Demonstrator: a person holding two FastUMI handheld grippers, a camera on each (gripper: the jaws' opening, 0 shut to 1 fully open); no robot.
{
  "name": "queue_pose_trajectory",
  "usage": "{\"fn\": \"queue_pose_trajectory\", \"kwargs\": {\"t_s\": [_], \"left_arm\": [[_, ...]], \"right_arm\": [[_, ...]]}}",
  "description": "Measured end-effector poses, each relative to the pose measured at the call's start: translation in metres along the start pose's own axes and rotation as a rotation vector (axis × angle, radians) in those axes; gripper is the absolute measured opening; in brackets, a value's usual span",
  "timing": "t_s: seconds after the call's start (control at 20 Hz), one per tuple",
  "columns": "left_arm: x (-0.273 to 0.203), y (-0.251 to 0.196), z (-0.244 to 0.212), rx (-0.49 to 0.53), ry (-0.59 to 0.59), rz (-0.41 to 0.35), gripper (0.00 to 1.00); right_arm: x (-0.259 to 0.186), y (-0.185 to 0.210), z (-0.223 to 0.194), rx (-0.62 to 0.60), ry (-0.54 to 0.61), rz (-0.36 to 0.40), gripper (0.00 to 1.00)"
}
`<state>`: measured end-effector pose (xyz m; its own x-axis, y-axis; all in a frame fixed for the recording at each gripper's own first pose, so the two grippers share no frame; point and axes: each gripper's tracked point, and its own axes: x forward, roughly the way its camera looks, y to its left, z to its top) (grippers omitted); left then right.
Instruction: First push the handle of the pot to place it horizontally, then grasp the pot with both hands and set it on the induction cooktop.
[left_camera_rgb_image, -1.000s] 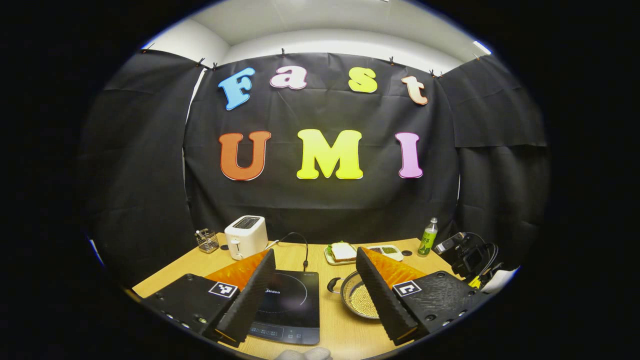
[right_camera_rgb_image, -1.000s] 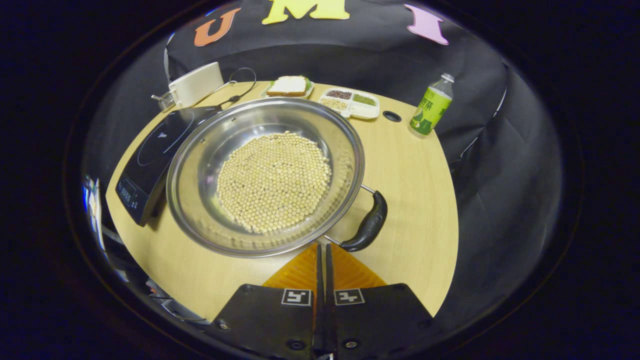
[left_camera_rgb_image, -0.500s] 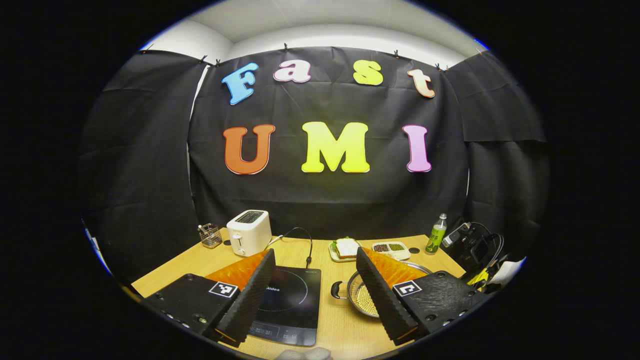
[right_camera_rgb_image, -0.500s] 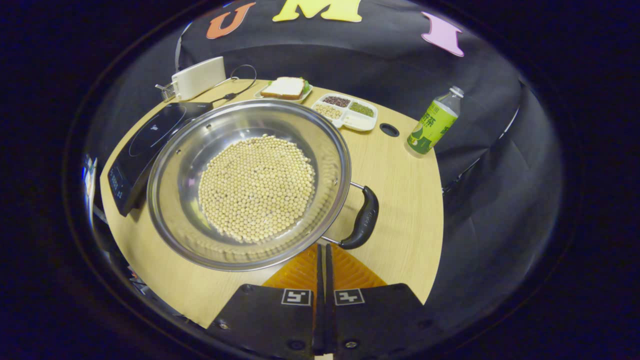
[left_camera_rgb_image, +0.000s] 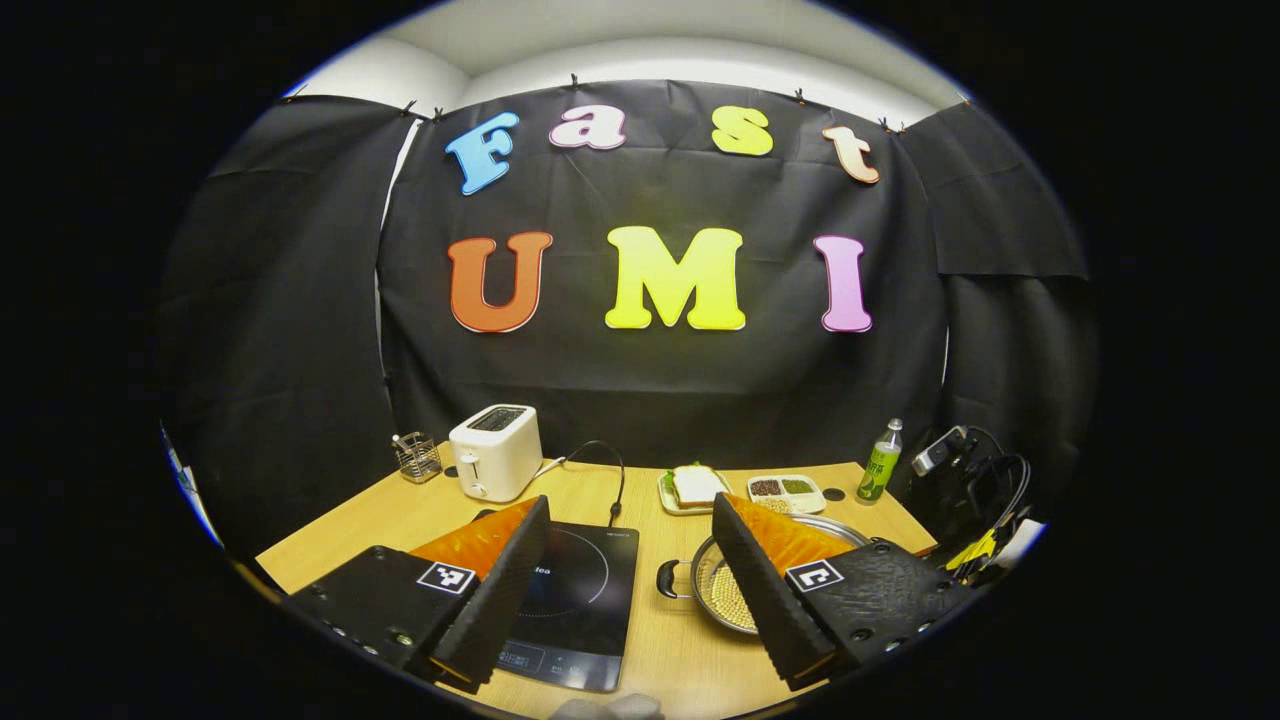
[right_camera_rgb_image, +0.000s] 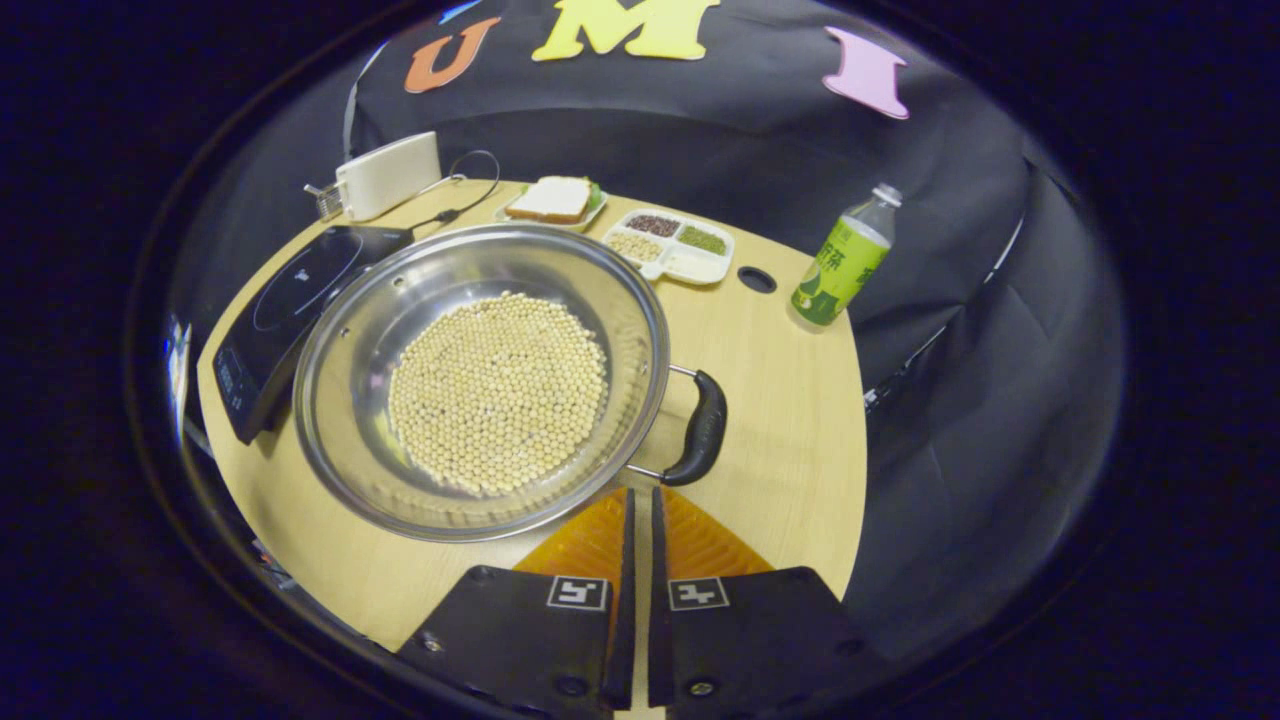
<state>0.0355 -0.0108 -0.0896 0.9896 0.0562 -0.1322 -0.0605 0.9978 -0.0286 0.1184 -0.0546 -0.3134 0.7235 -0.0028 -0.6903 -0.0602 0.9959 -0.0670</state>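
Steel pot (right_camera_rgb_image: 480, 380) of pale beans flat on the wooden table (right_camera_rgb_image: 790, 400), just right of the induction cooktop (right_camera_rgb_image: 290, 310), black handle (right_camera_rgb_image: 700, 428) jutting right. Right gripper (right_camera_rgb_image: 640, 492) just near of that handle, jaws nearly closed, gripping nothing. Left gripper (left_camera_rgb_image: 630, 510) high above the cooktop (left_camera_rgb_image: 570, 600), jaws spread wide, empty.

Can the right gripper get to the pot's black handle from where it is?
Probably yes. The right gripper is shut with its tips just short of the black handle on the pot, and nothing lies between them on the bare table.
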Motion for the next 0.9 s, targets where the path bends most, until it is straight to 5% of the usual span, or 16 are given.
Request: {"fn": "queue_pose_trajectory", "kwargs": {"t_s": [0.2,0.3,0.4,0.6,0.9], "left_arm": [[-0.003,-0.002,-0.01,0.027,0.009,-0.028,0.97],[-0.003,-0.005,-0.018,0.051,0.016,-0.046,0.97],[-0.003,-0.01,-0.03,0.07,0.033,-0.072,0.96],[0.005,-0.02,-0.054,0.08,0.069,-0.111,0.97],[0.041,-0.032,-0.105,0.05,0.195,-0.116,0.97]], "right_arm": [[-0.031,-0.002,-0.007,0.068,-0.06,-0.017,0.29],[-0.046,0.002,-0.009,0.108,-0.093,-0.013,0.63],[-0.059,0.007,-0.014,0.143,-0.121,-0.014,0.76],[-0.073,0.013,-0.014,0.194,-0.167,-0.016,0.84],[-0.063,0.016,-0.003,0.227,-0.165,0.011,0.84]]}}
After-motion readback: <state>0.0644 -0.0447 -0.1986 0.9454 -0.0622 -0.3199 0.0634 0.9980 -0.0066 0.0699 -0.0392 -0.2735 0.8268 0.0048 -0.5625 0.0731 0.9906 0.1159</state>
